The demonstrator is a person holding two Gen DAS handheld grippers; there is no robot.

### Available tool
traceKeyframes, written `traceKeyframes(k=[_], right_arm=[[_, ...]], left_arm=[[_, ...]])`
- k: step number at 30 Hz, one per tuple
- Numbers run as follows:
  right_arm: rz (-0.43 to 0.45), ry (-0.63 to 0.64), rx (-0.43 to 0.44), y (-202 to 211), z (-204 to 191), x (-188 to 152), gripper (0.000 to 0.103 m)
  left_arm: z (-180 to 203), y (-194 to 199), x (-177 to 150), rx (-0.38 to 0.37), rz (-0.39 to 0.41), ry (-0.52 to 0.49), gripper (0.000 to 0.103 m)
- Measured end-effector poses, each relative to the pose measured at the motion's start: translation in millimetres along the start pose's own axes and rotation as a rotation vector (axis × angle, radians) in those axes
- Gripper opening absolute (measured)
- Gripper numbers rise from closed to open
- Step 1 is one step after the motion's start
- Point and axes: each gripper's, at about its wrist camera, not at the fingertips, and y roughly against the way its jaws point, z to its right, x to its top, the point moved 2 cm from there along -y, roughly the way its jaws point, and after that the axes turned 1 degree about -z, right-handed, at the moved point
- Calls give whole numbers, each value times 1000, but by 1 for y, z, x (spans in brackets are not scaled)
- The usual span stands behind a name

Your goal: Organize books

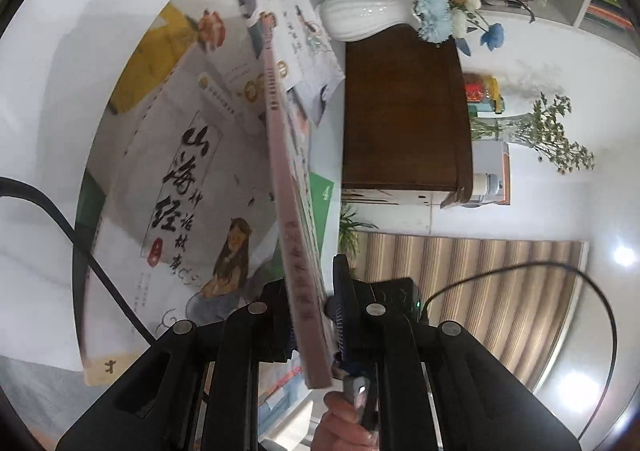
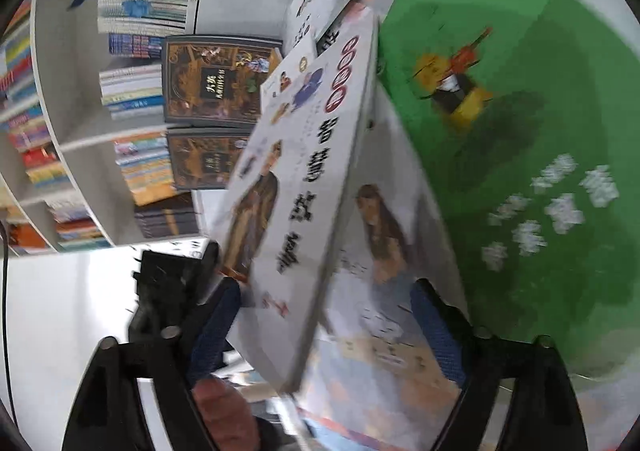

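Books are filling both views: the left gripper (image 1: 310, 325) fingers are clamping a pink-spined book (image 1: 294, 235) edge-on, above a pile of books (image 1: 188, 179). The right gripper (image 2: 328, 325) fingers are standing apart around a tilted white book (image 2: 304, 187), beside a green book (image 2: 520, 131).

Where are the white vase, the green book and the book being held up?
White vase (image 1: 360, 17), left wrist view, ribbed body.
Green book (image 2: 520, 155), right wrist view, cover's middle.
Held book (image 1: 286, 187), left wrist view, pink spine.

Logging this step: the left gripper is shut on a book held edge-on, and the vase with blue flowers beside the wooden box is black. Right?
Not quite. In the left wrist view the vase is white, not black. The rest holds: left gripper shut on the book, wooden box beside the vase.
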Motion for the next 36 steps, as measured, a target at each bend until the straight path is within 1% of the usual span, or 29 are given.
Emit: traceKeyframes(k=[1, 2, 3, 4, 5, 6, 7, 8, 10, 11, 12, 14, 15, 17, 18, 20, 23, 26, 28, 30, 36], right_arm=[[-1, -8, 15, -4, -3, 1, 48], [0, -6, 6, -7, -5, 1, 40], [13, 23, -43, -7, -8, 0, 36], [23, 46, -78, -8, -12, -1, 33], [34, 89, -140, -6, -16, -3, 31], [47, 138, -210, -5, -21, -5, 29], [56, 183, -268, -7, -25, -6, 28], [59, 224, -314, -7, -28, -7, 28], [57, 314, -405, -13, -37, -13, 28], [57, 342, -433, -15, -40, -15, 28], [59, 370, -466, -17, -43, -17, 28], [64, 449, -541, -21, -50, -26, 28], [66, 489, -574, -23, -54, -31, 28], [67, 536, -608, -24, -56, -38, 28], [66, 553, -619, -23, -57, -42, 28], [67, 600, -645, -23, -61, -53, 28], [71, 680, -686, -23, -70, -73, 28], [62, 742, -694, -29, -83, -95, 28], [73, 773, -701, -36, -92, -111, 28], [83, 784, -723, -43, -98, -123, 28], [144, 807, -769, -56, -123, -156, 28]], left_arm=[[-2, -2, -1, 23, 0, -3, 11], [-3, -2, -1, 58, 6, -13, 11], [-4, -1, -2, 99, 10, -28, 11], [-5, 0, -3, 166, 18, -56, 11], [-8, 4, -5, 229, 28, -86, 13], [-8, 6, -7, 317, 46, -134, 18], [-8, 8, -9, 373, 63, -167, 19], [-8, 9, -10, 398, 70, -184, 21], [-7, 7, -14, 437, 76, -222, 21], [-4, 5, -15, 461, 82, -248, 21], [1, 3, -19, 508, 92, -302, 23], [10, 0, -27, 592, 115, -407, 23], [13, 0, -32, 620, 123, -447, 23], [18, 2, -43, 668, 140, -517, 23], [19, 4, -49, 678, 146, -537, 23], [17, 12, -57, 670, 152, -547, 22], [15, 34, -67, 621, 171, -543, 22], [21, 52, -75, 603, 202, -579, 22], [23, 62, -77, 600, 205, -601, 22], [22, 71, -78, 589, 196, -606, 22], [23, 105, -80, 485, 204, -633, 21]])
